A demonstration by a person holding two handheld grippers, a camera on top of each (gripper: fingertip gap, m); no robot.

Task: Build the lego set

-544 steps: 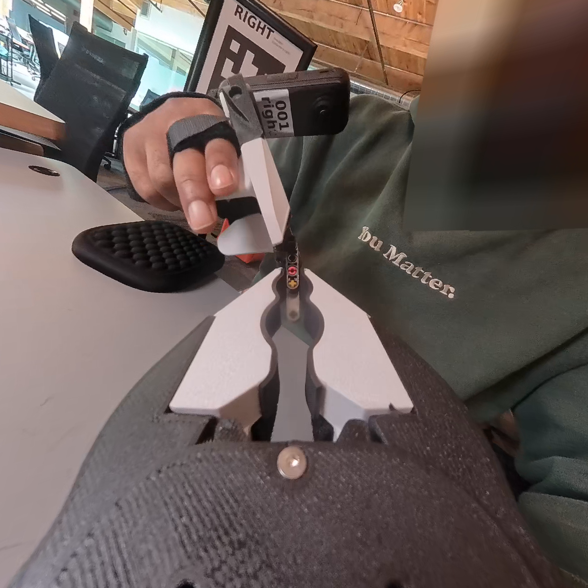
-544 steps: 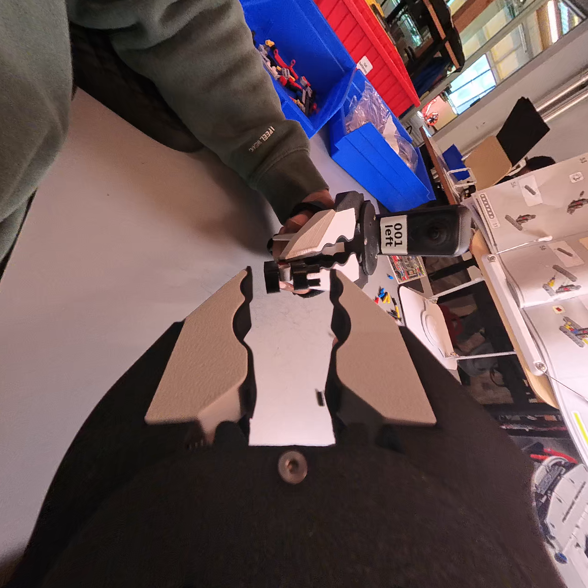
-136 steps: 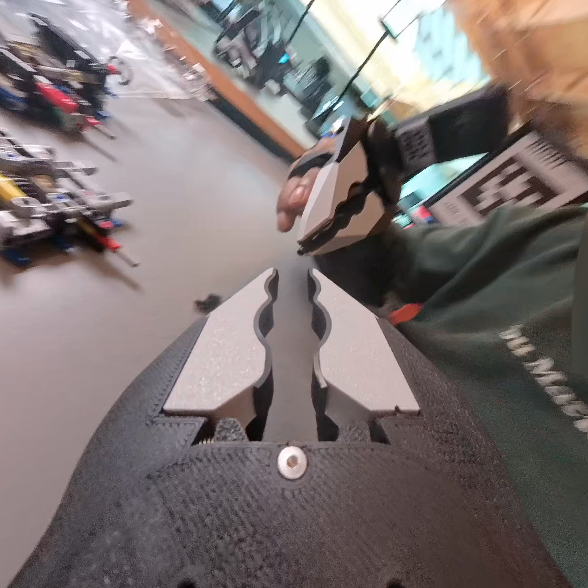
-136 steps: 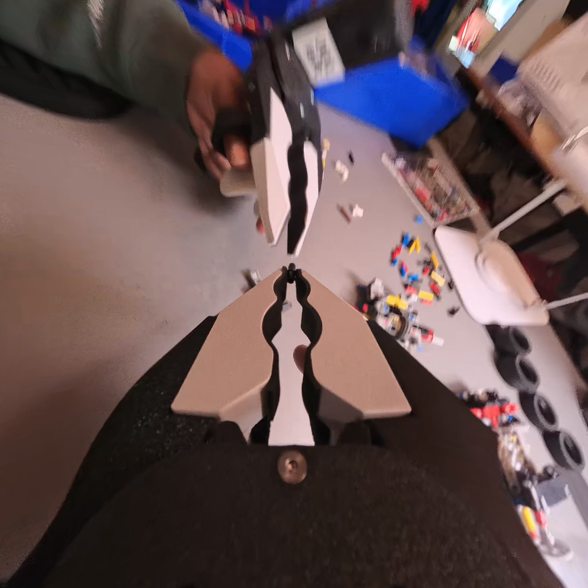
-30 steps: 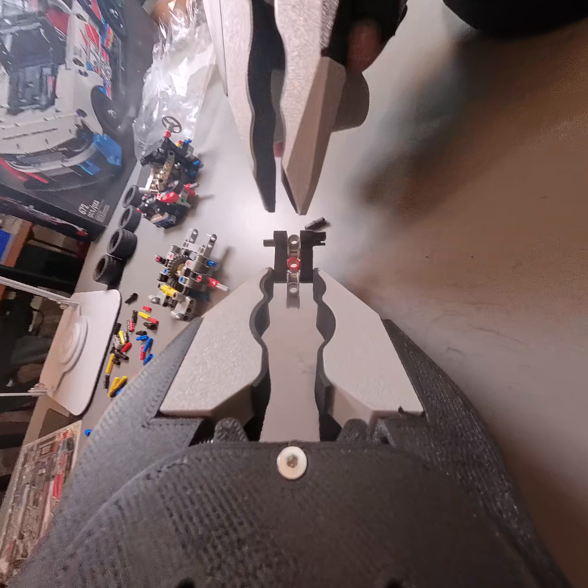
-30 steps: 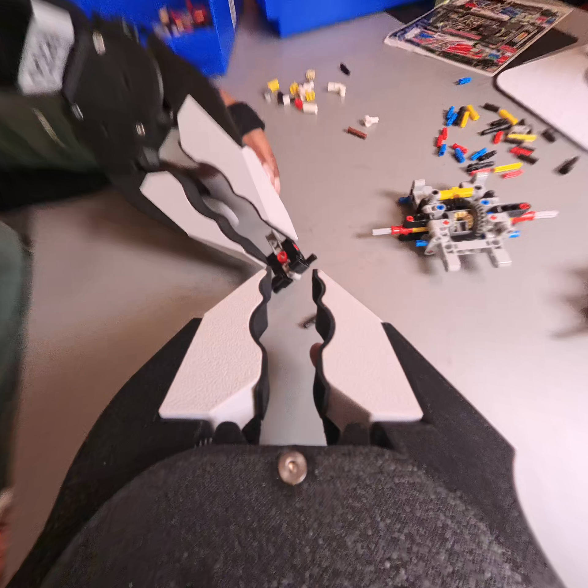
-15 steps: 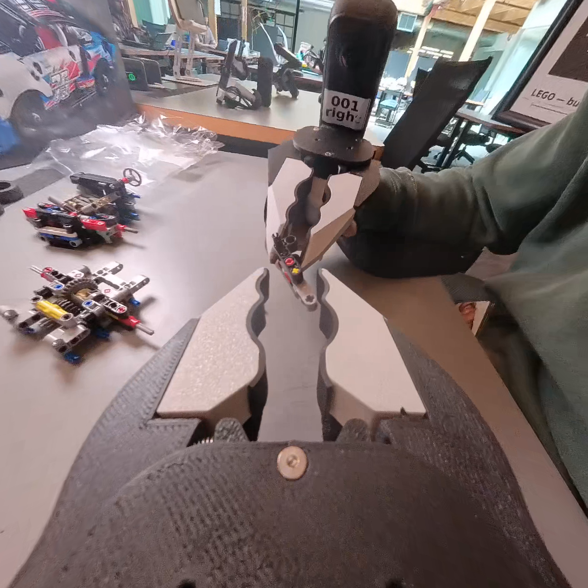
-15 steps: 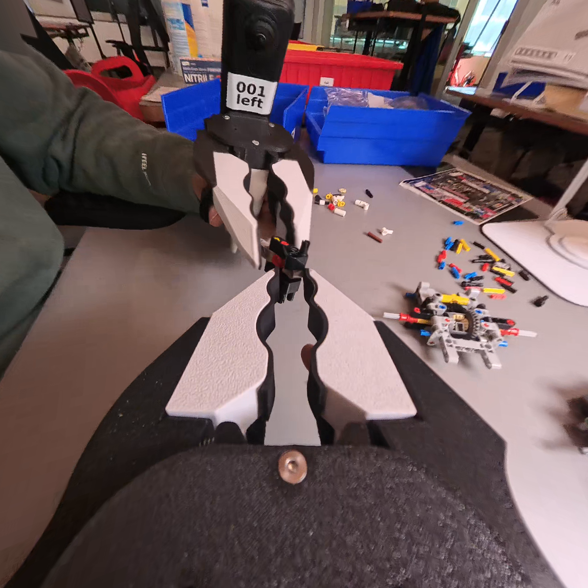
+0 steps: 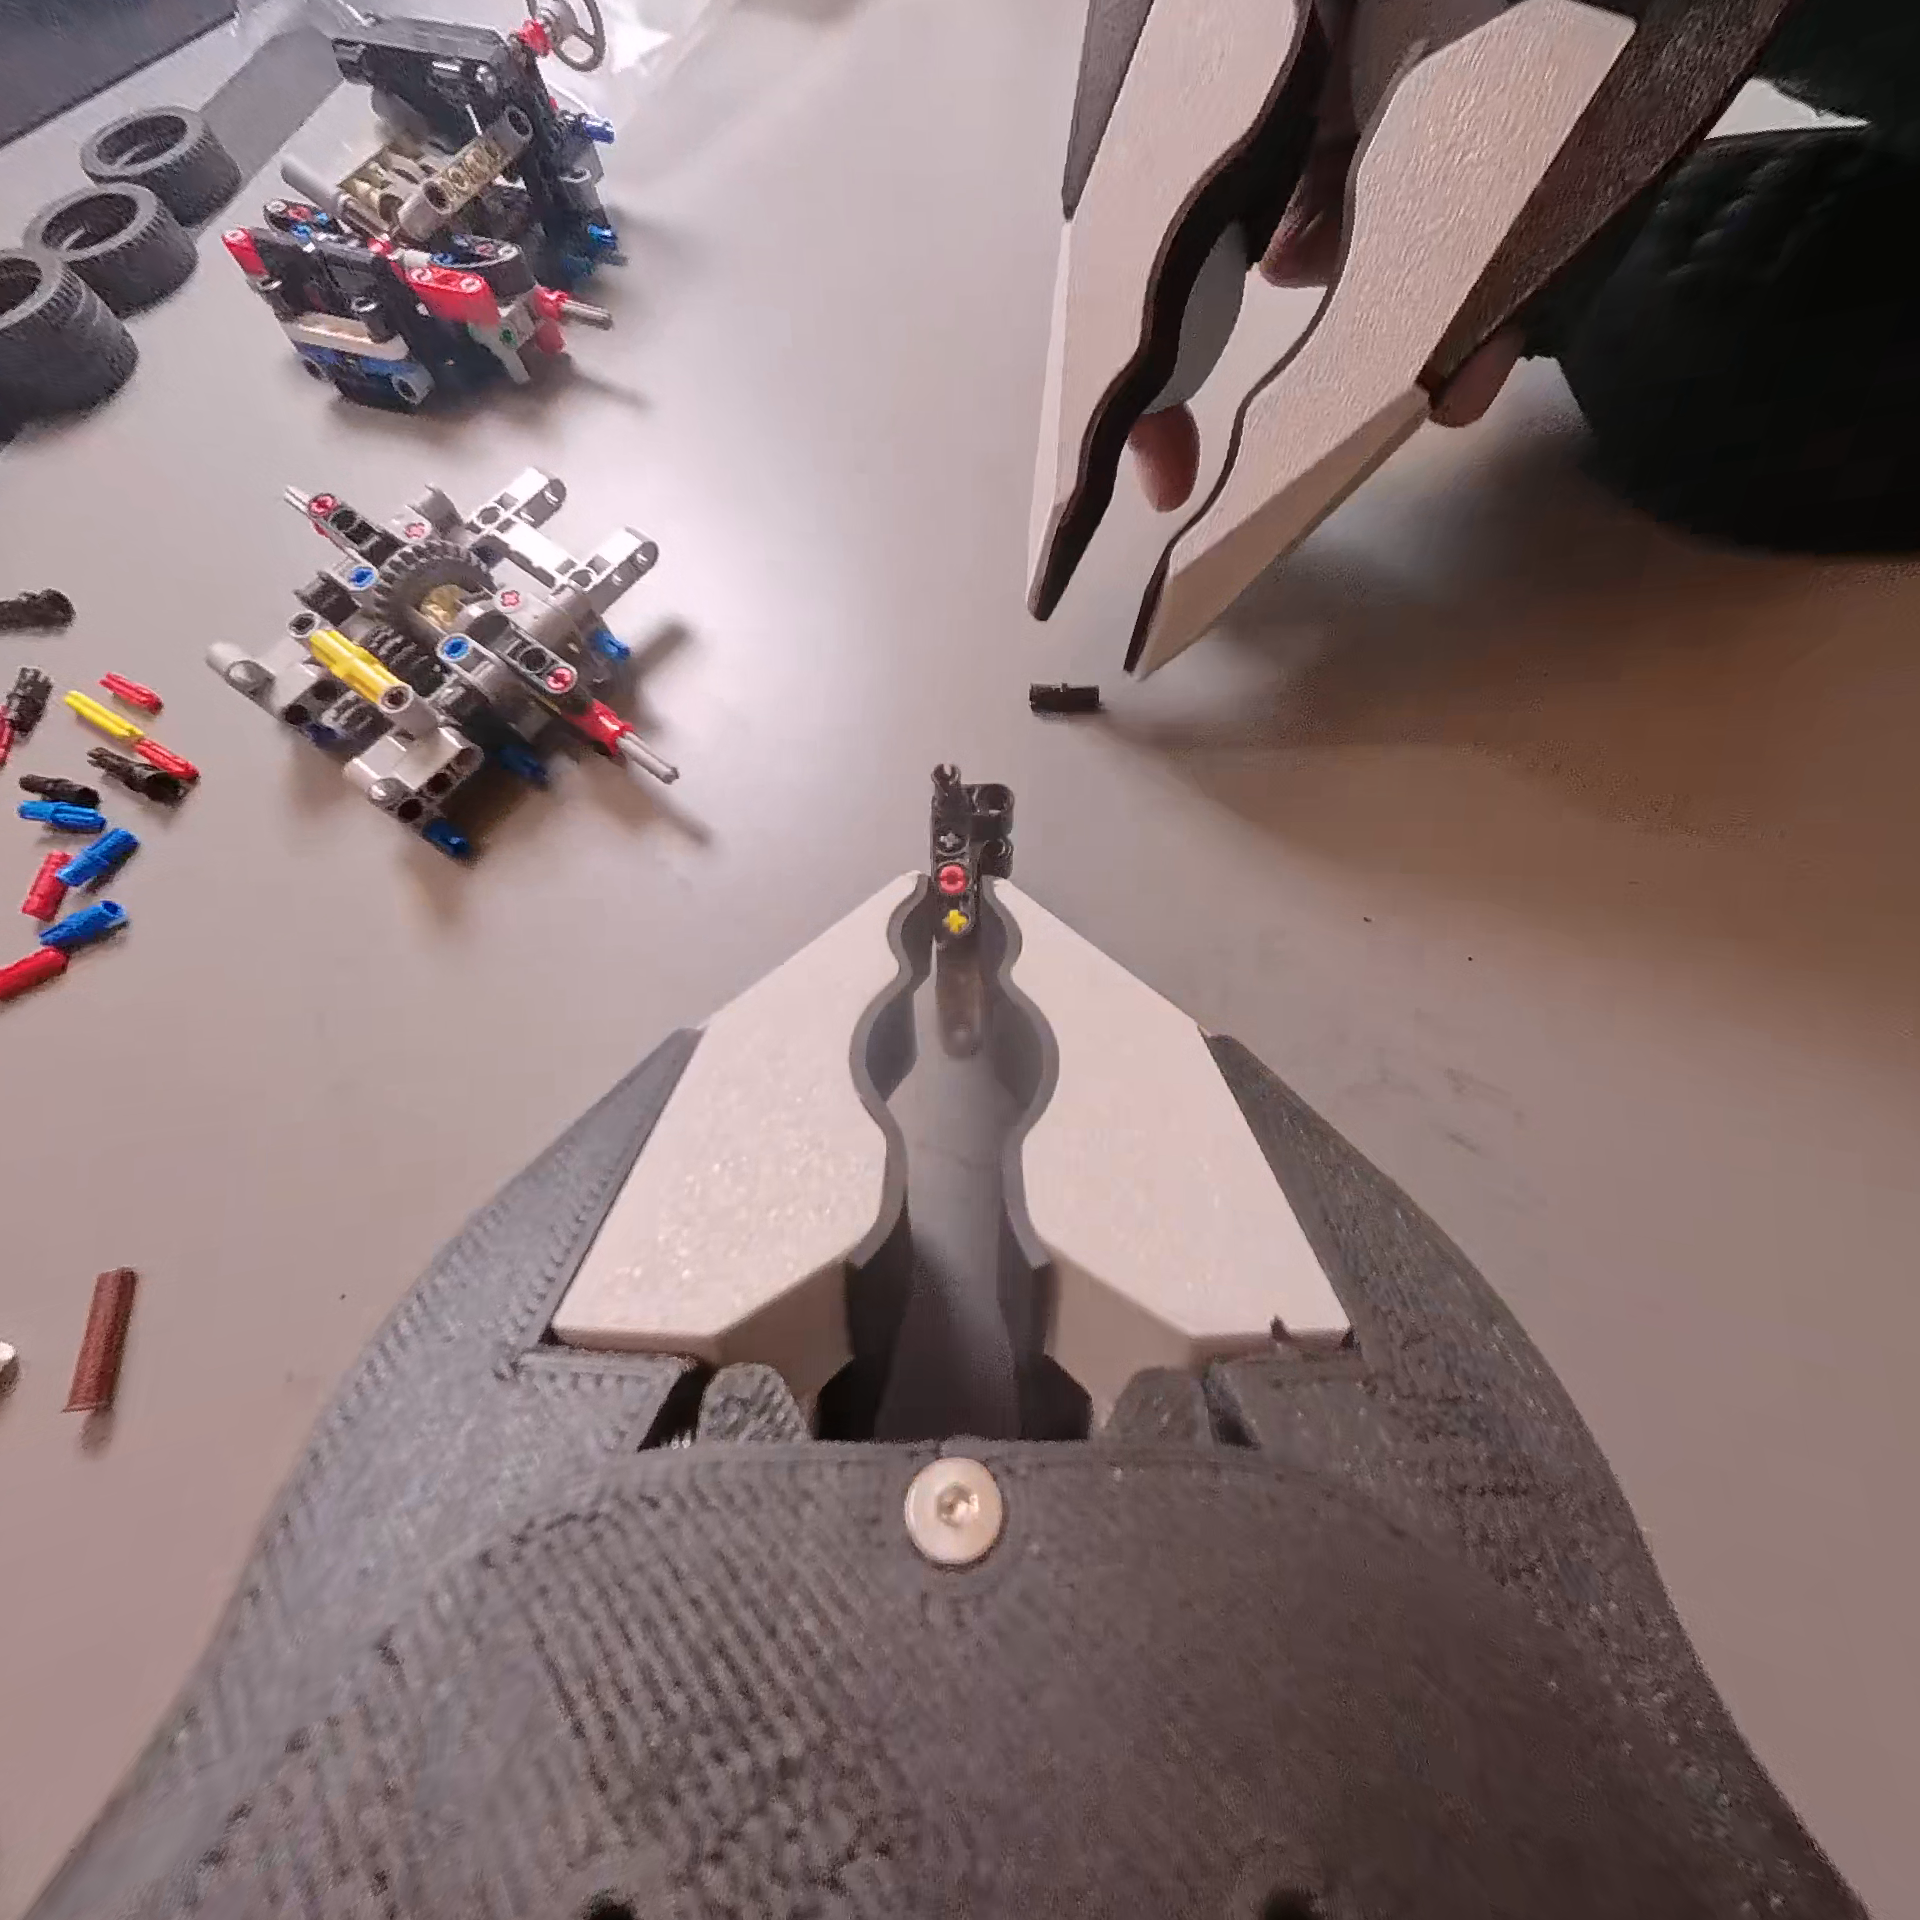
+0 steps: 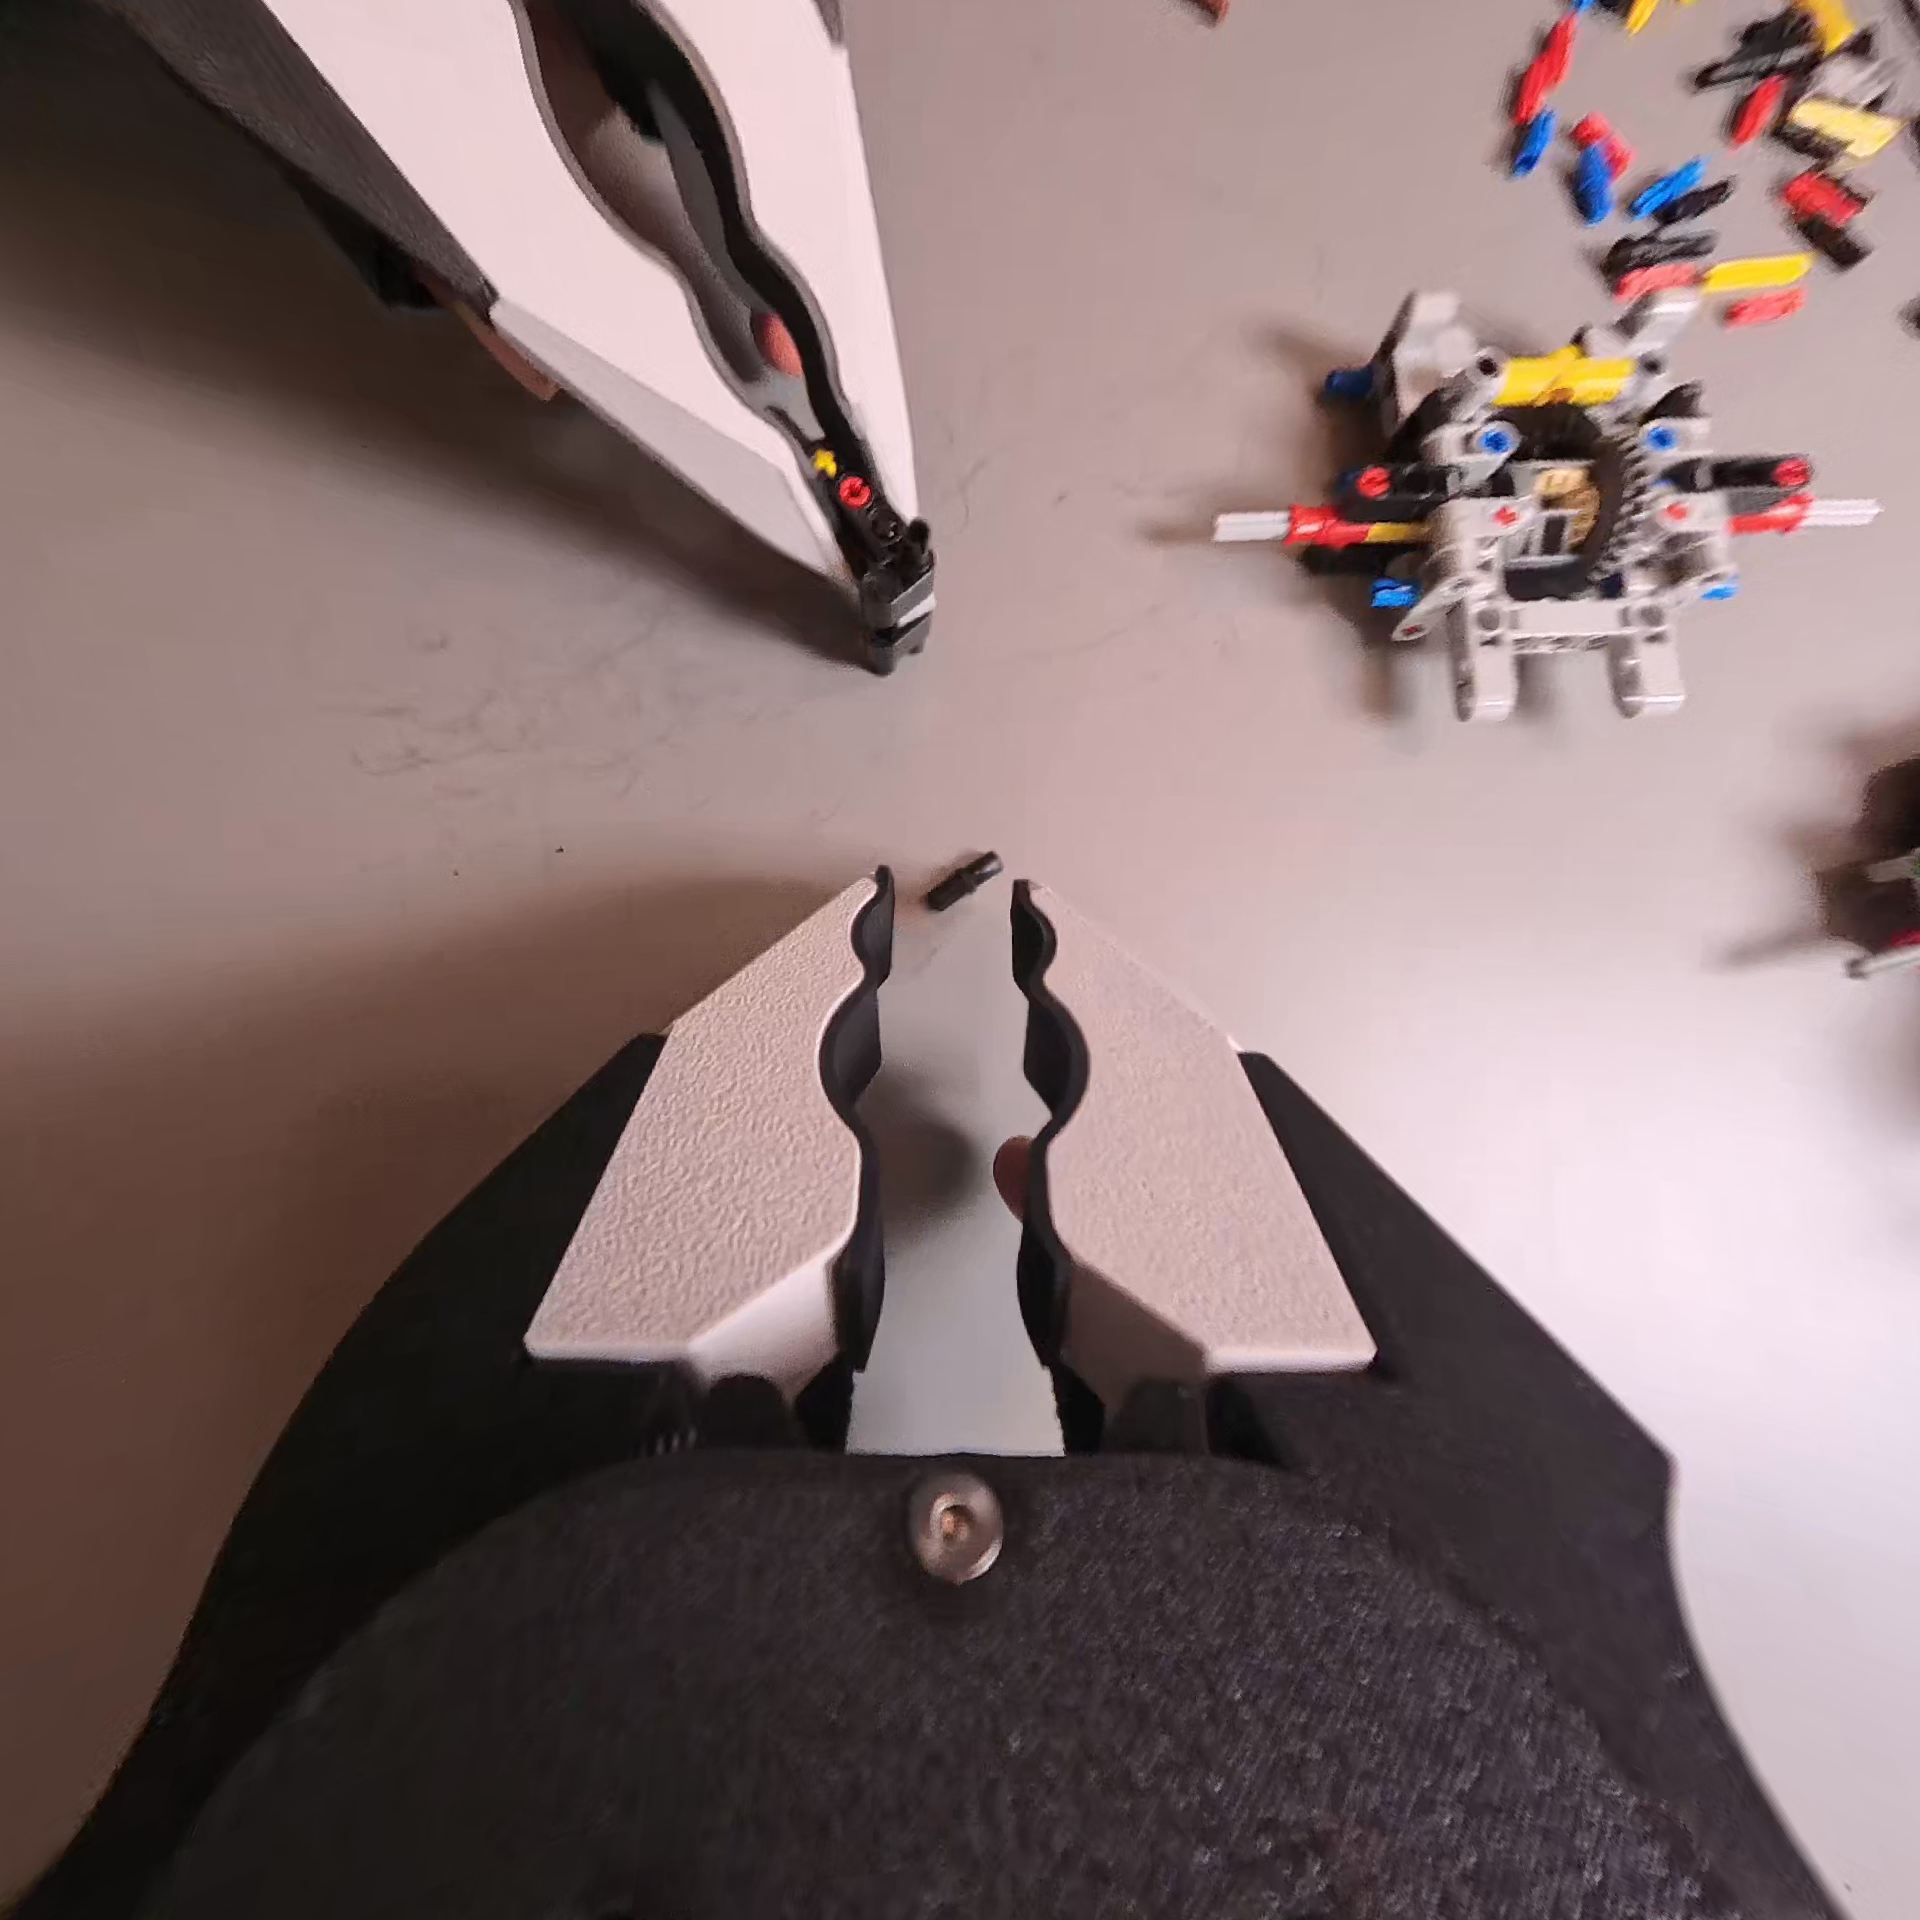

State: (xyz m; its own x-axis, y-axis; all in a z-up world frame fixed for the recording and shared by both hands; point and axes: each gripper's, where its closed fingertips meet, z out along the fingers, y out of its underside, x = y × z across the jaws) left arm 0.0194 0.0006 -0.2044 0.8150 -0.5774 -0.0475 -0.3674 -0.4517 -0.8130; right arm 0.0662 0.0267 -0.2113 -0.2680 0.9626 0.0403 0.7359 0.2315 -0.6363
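The left gripper (image 9: 961,899) is pinching a slim black brick assembly (image 9: 964,862) between the tips of its jaws, both pads pressing on the piece, whose red and yellow pin ends are facing the camera while its black connector end is jutting out past the tips at 12 o'clock. In the right wrist view the same assembly (image 10: 878,551) is showing clamped at the tip of that gripper, its far end hanging close to the grey surface (image 9: 1558,935); whether it is touching cannot be told.

The right gripper (image 10: 948,894) is holding its jaws spread, nothing between the pads, and is hovering tip-down just short of a small black pin (image 10: 964,879) lying loose on the surface, just beyond the gap between the tips. From the left wrist view that pin (image 9: 1064,697) is lying at 1 o'clock of the held assembly, just beside the right gripper's nearer fingertip. A person's fingers (image 9: 1164,457) are showing through the gap behind those spread jaws.

Farther out, at 10 o'clock in the left wrist view, a grey geared brick frame (image 9: 447,634) is sitting on the surface, with a red-and-black chassis build (image 9: 436,239) beyond it at 11 o'clock and black tyres (image 9: 104,239) beside that. Loose red, blue and yellow pins (image 9: 83,831) are lying scattered at 9 o'clock, and a brown rod (image 9: 102,1340) is lying nearer the camera at 8 o'clock.
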